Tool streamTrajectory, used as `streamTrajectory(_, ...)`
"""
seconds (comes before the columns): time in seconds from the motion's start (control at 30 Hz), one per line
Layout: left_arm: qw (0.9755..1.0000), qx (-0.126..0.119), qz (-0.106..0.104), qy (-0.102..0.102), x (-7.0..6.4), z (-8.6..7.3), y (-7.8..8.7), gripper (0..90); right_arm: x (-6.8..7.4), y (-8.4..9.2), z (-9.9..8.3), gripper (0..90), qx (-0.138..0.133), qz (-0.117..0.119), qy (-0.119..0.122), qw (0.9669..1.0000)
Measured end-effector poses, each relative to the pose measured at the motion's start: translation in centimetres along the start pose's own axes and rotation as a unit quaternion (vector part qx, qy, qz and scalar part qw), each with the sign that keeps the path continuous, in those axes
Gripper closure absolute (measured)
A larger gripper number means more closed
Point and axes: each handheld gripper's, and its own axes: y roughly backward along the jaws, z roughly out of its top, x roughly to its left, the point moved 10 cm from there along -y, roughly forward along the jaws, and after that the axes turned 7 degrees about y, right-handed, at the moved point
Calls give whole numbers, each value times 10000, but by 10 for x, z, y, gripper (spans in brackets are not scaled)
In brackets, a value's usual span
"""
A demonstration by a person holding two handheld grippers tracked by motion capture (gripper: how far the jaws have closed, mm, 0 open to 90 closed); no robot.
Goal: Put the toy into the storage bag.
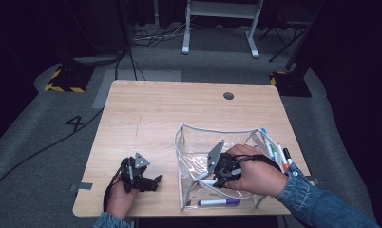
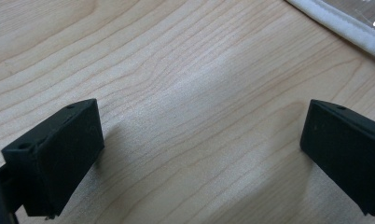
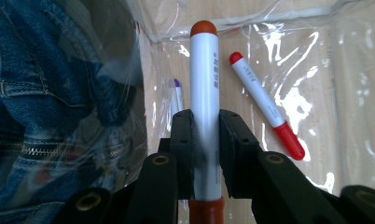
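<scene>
1. Right gripper (image 3: 205, 135) inside the clear pouch (image 1: 189, 142), jaws clamped on an orange-capped marker (image 3: 204, 93), pinched about its middle with the white barrel running straight up between the pads.
2. Orange cap of that marker above the jaws in the right gripper view, pointing at the far wall of the clear pouch; a second orange end below the jaws.
3. Red-capped marker (image 3: 265, 105) lying flat on the pouch floor, just right of the gripped marker, tilted, apart from it.
4. Purple-tipped marker (image 3: 176, 95) left of the gripped one, seen through the plastic; in the high view a purple marker (image 1: 219, 202) at the near edge of the pouch.
5. Cluster of further markers (image 1: 277, 152) against the right side of the pouch.
6. Left gripper (image 2: 202, 154) on the worktop (image 1: 146, 114), well left of the pouch, jaws spread wide with nothing between them, bare wood under them.
7. White-trimmed pouch edge (image 2: 344, 23) in the upper right corner of the left gripper view.
8. Denim sleeve (image 1: 312, 199) near the pouch's right corner.
</scene>
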Motion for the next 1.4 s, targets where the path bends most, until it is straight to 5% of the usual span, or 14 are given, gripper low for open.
streamTrajectory(0.3,10000,16,-1,-18,0,0,0,0,-2,-24,-2,768,80,343,-150,9993)
streamTrajectory(0.67,10000,26,-6,-22,0,0,0,0,-5,-40,-9,756,248,441,-190,9985)
streamTrajectory(0.8,10000,16,0,-20,0,0,0,0,-8,-39,-10,661,193,315,-115,9992)
streamTrajectory(1.0,10000,17,0,-20,0,0,0,0,-14,-25,-3,546,-304,53,-471,9984)
streamTrajectory(1.2,10000,5,-2,-2,0,0,0,0,-21,9,9,505,-1029,-371,-750,9912)
streamTrajectory(1.4,10000,-7,5,-3,0,0,0,0,-29,48,16,463,-1818,-757,-1321,9715)
